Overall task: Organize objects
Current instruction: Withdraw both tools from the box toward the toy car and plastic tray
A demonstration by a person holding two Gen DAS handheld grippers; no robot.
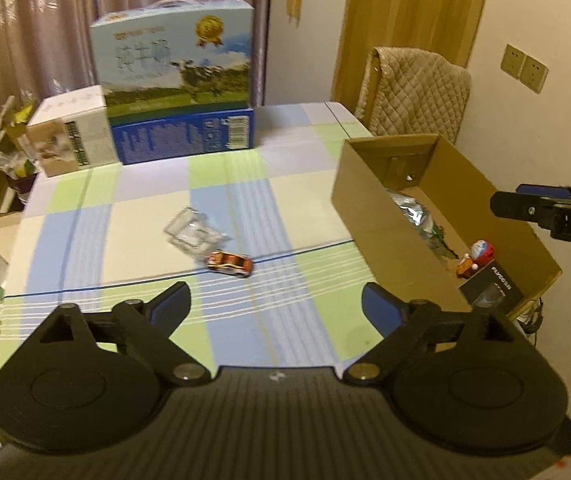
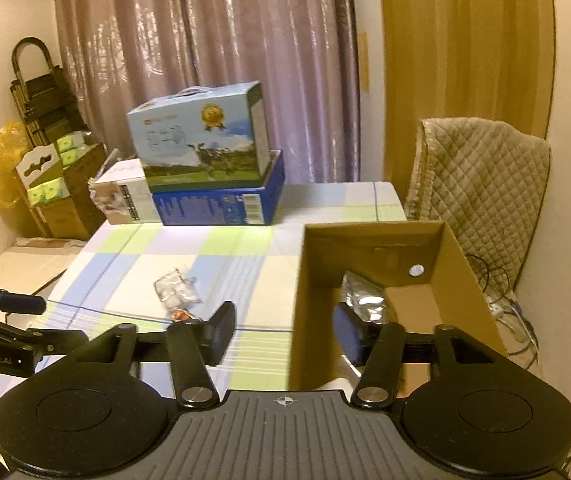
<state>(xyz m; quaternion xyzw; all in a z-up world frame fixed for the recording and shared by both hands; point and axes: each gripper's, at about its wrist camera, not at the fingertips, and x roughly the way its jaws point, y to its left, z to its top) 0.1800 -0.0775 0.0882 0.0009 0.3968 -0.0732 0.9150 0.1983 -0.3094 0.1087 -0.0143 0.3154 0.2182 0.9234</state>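
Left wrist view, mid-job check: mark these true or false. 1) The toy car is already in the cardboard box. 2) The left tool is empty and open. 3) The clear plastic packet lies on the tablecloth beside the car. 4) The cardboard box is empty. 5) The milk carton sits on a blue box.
1) False: the toy car lies on the tablecloth, outside the cardboard box.
2) True: the left tool holds nothing, jaws wide.
3) True: the clear plastic packet lies just behind the car.
4) False: a silver bag and a small figure are inside.
5) True: the milk carton rests on the blue box.
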